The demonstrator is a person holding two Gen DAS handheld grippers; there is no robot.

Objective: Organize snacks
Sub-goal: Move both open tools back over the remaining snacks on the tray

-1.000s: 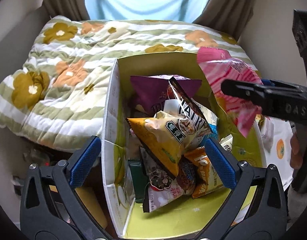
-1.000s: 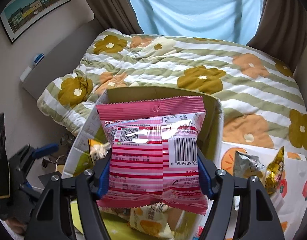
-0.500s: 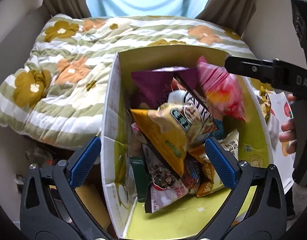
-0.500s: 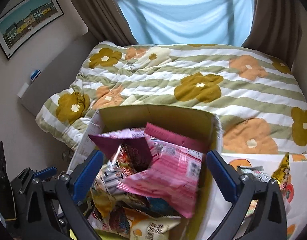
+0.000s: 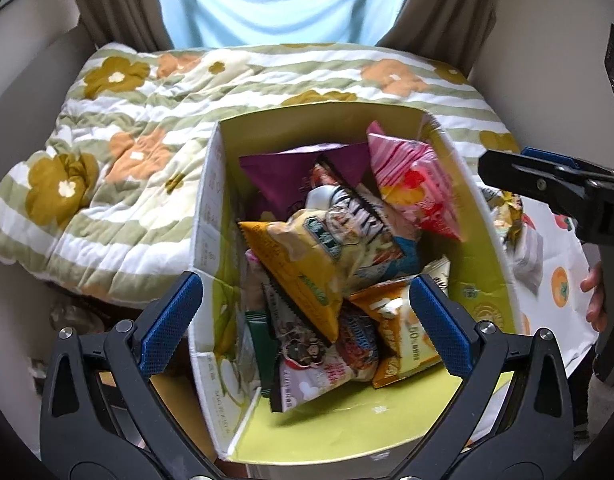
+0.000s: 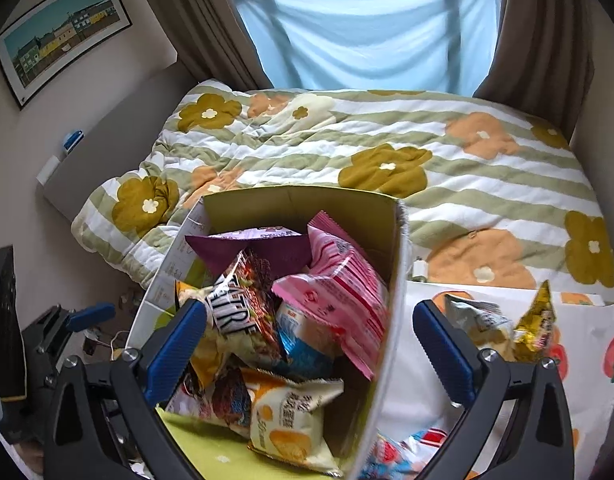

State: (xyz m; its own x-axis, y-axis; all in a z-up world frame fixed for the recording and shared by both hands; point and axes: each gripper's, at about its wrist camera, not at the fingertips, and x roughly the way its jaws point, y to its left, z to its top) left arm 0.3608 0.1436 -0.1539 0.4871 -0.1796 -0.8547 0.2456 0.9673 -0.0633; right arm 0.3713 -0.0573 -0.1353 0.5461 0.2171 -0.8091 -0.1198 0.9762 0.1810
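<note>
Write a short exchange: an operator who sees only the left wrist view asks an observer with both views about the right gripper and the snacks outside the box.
Operator: From the side I cannot judge the right gripper. Is it open?
Observer: Yes. Its fingers stand wide apart with nothing gripped, and the right wall of the box shows between them.
Operator: Which snacks lie outside the box?
Observer: You can see the gold packet and the silver packet on the fruit-print cloth. Hidden from you, a red, white and blue packet lies nearer, close beside the box wall.
</note>
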